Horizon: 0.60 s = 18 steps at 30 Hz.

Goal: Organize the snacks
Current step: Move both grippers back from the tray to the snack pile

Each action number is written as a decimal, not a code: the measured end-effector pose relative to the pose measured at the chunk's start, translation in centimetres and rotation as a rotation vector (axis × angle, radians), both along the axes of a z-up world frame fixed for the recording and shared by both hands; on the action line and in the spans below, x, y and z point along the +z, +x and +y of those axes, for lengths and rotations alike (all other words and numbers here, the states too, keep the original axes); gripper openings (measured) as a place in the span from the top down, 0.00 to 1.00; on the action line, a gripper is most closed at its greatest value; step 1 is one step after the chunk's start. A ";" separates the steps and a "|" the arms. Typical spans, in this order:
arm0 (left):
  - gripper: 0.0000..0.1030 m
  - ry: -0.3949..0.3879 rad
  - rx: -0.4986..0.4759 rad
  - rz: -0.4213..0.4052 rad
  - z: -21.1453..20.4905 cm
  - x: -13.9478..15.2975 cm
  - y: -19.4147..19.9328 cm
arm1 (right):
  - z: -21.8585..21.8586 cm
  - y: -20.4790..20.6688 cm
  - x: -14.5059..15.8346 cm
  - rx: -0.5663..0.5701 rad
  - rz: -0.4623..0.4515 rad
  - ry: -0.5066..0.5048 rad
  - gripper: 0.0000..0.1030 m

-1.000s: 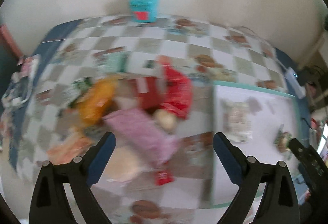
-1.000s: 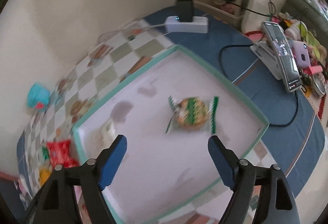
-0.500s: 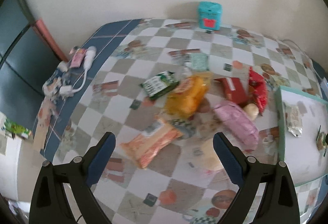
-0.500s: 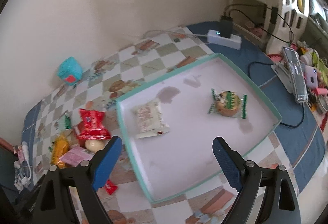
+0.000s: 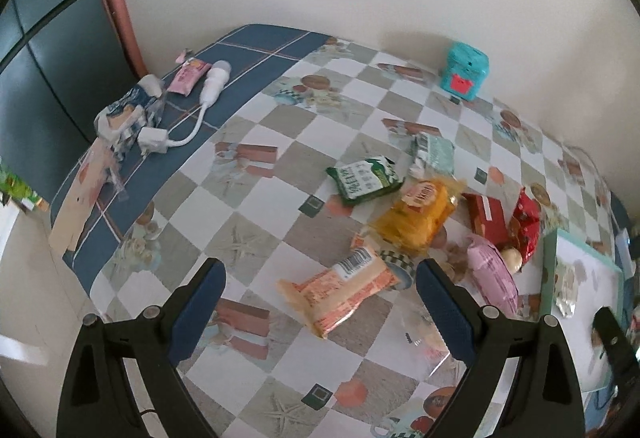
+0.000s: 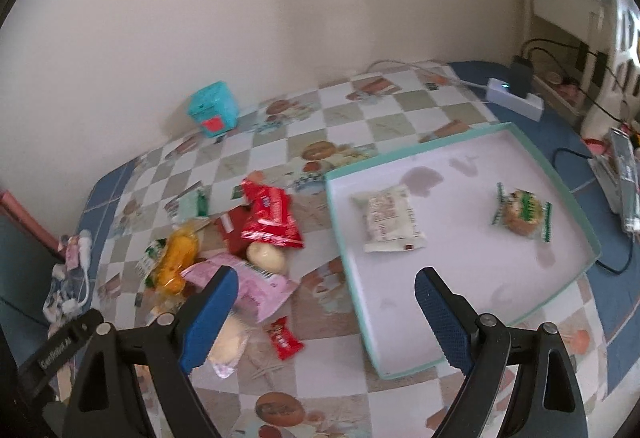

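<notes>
A heap of snack packets lies on the checkered tablecloth. In the left wrist view I see an orange-striped packet, a yellow bag, a green packet, a pink packet and a red packet. My left gripper hangs open above the orange-striped packet, holding nothing. In the right wrist view a teal-rimmed white tray holds a white packet and a green-wrapped cake. My right gripper is open and empty over the tray's left rim, beside the pink packet and red packet.
A teal cube box stands by the wall. A power strip with plugged cables and a phone on a stand sit right of the tray. A white cable and small packets lie on the blue cloth at left. A small red candy lies near the tray.
Both views have swung left, from the tray toward the snack heap. The right gripper's jaws stand a little wider than a second ago; the green-wrapped cake stays in the tray.
</notes>
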<state>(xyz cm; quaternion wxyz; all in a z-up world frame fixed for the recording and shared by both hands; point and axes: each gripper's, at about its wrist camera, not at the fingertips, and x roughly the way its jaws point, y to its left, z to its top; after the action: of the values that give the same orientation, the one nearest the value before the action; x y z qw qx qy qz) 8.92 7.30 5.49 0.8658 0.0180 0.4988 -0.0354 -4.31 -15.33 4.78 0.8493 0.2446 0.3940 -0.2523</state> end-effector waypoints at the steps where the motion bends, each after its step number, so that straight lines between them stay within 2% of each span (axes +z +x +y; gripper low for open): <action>1: 0.07 -0.003 0.006 0.004 0.2 -0.1 0.1 | 0.4 0.3 -0.1 0.014 0.008 -0.009 0.10; 10: 0.07 -0.045 0.028 0.122 1.1 -2.7 1.2 | 1.7 2.5 -3.3 0.099 0.134 0.037 0.10; 15: 0.07 -0.044 -0.014 0.162 -0.1 -3.8 1.1 | 1.8 3.4 -6.6 0.117 0.249 0.114 0.10; 18: 0.07 -0.035 -0.054 0.181 -1.1 -4.3 1.1 | 2.1 3.9 -7.6 0.135 0.288 0.110 0.11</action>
<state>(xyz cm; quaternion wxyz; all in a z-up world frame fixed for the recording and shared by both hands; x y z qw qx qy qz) 9.97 6.17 1.15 0.8161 0.0131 0.5737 -0.0687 -0.44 -13.28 -2.86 0.7843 0.2250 0.5406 -0.2049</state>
